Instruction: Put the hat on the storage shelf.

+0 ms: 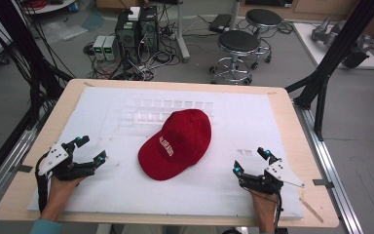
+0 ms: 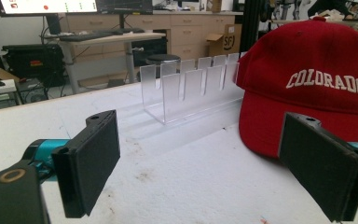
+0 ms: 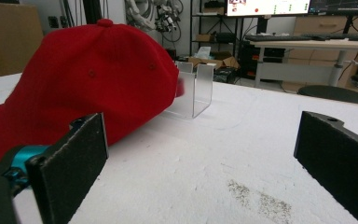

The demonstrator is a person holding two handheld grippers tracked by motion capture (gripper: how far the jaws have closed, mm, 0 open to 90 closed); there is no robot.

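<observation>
A red baseball cap (image 1: 177, 143) with white lettering lies in the middle of the white mat (image 1: 233, 105), brim toward the near edge. Behind it stands a clear acrylic slotted rack (image 1: 163, 111). My left gripper (image 1: 91, 150) rests low at the mat's left, open, nothing between its jaws; in the left gripper view the cap (image 2: 314, 84) and the rack (image 2: 186, 88) lie ahead. My right gripper (image 1: 250, 161) rests at the mat's right, open and empty; in the right gripper view the cap (image 3: 88, 88) is ahead on the left with the rack (image 3: 196, 88) behind it.
The mat lies on a wooden tabletop (image 1: 292, 126). Black frame posts (image 1: 328, 63) stand at the table's right and left sides. Beyond the far edge are stools (image 1: 236, 48), computer cases (image 1: 136, 29) and tangled cables on the floor.
</observation>
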